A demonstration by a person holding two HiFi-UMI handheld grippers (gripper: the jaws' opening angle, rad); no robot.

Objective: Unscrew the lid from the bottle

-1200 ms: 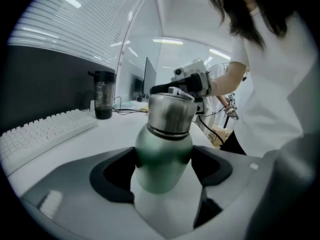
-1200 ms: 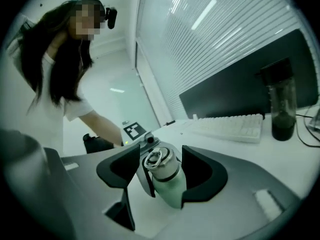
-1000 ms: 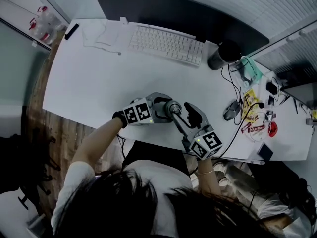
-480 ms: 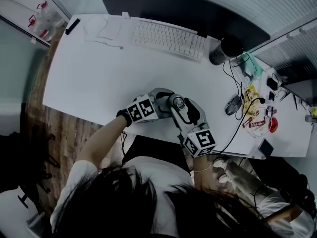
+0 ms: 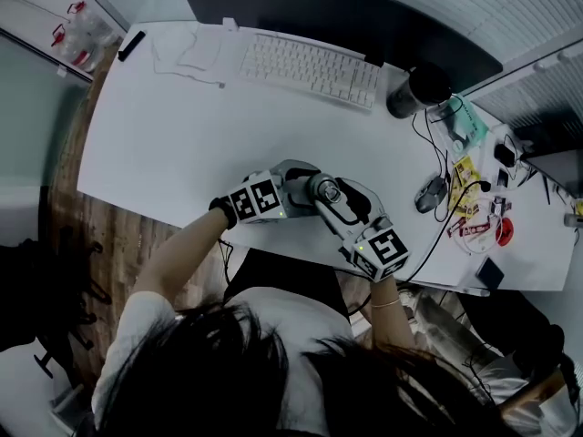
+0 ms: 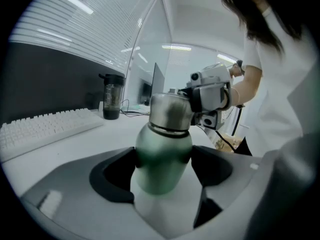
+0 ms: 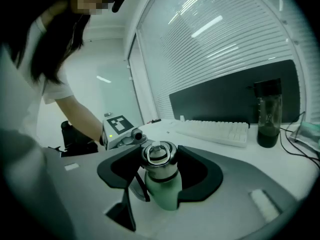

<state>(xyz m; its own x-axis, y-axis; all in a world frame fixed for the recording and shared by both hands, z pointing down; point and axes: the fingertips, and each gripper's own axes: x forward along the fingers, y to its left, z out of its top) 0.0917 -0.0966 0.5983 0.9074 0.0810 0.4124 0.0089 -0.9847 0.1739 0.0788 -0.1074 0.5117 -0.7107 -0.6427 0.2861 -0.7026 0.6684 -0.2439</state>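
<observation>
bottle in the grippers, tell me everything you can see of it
The bottle is pale green metal with a rounded shoulder, a dark neck ring and a steel-coloured lid, still on, topped by a loop. It sits roughly upright over the near edge of the white desk, base hidden. The left gripper clamps its body; the right gripper, fingers just closing, grips the lid.

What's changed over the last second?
The right tool moved in from just off the lid to straddle it; its jaws have just been closing and now look to press on it. The left tool stayed clamped on the bottle, which hasn't moved.
</observation>
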